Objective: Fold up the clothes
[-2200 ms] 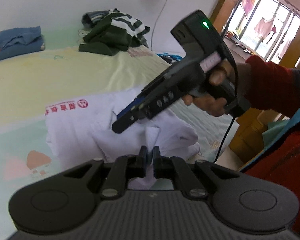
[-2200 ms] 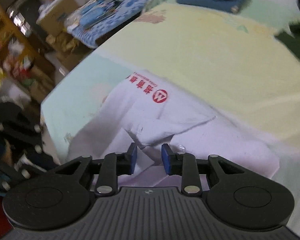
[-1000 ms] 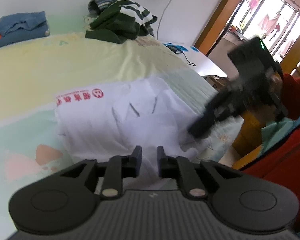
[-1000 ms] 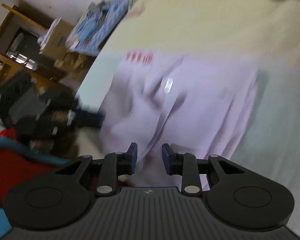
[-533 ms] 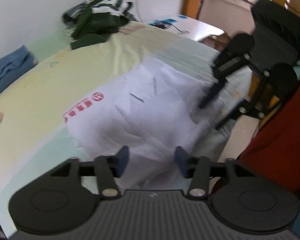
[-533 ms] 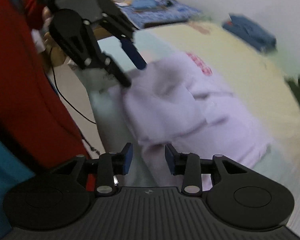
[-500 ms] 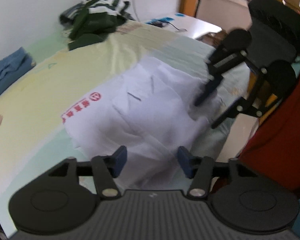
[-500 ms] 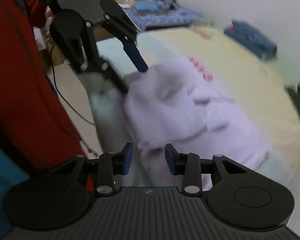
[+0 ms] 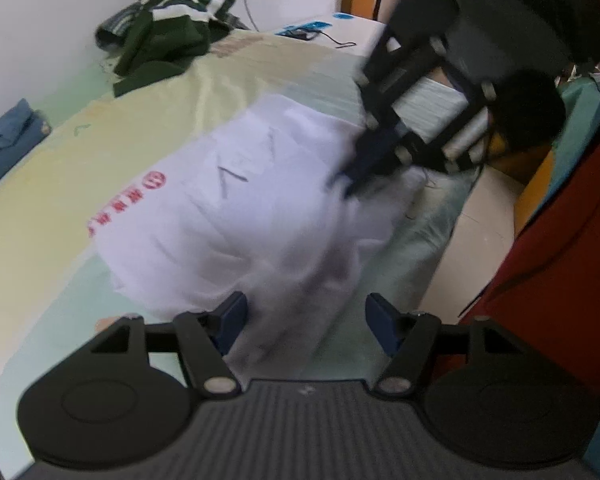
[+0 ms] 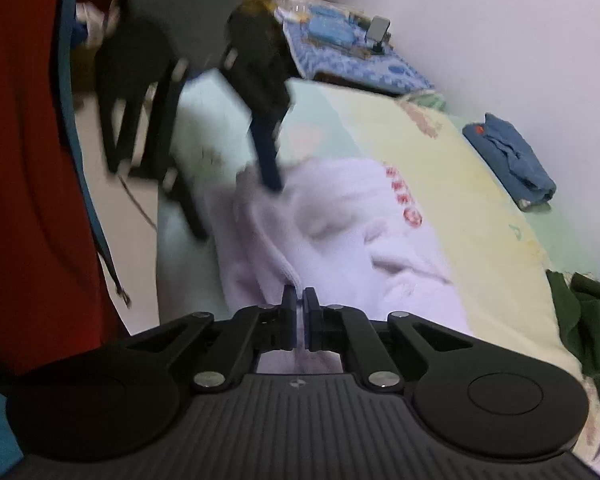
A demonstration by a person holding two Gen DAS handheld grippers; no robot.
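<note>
Bed (image 9: 148,120) w/ white shirt (image 9: 240,208), long axis along near edge.

The bed (image 9: 100,128) carries three lots of clothing: one white shirt (image 9: 236,208), one folded blue garment (image 10: 512,160) and one green striped heap (image 9: 168,36). Two hand-held grippers are in view, the left hand-held gripper (image 9: 304,320) and the right hand-held gripper (image 10: 299,312).

A bed (image 9: 148,128) with a pale yellow and mint sheet fills the frame; a white garment (image 9: 240,200) with red print lies at centre, folded blue clothing (image 9: 4,148) at far left, a green striped heap (image 9: 168,28) at upper left.
</note>
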